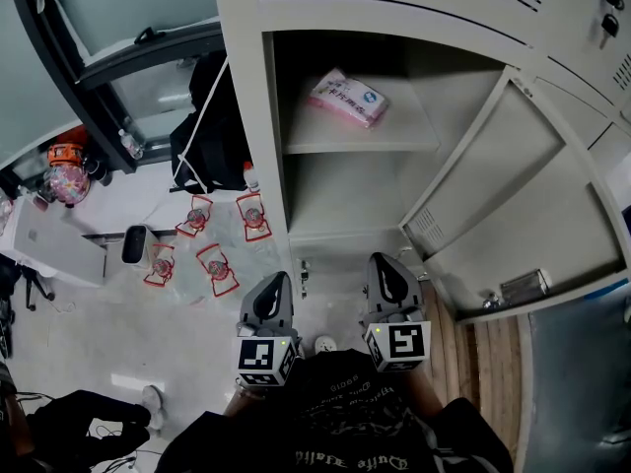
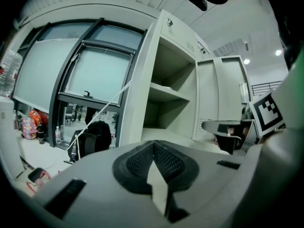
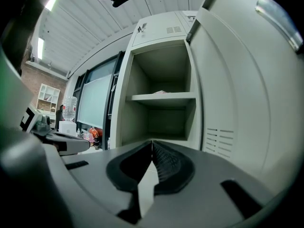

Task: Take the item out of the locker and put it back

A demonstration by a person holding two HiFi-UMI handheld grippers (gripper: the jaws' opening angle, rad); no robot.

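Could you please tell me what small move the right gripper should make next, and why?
Probably open the right gripper and raise it toward the pink packet. Its jaws are shut on nothing, it hangs low outside the open locker, and the packet lies untouched on the upper shelf.

You've got a pink-and-white packet (image 1: 347,98) in a pale grey locker (image 1: 245,106); your left gripper (image 1: 277,282) and right gripper (image 1: 382,262) are grey with black-and-white square markers.
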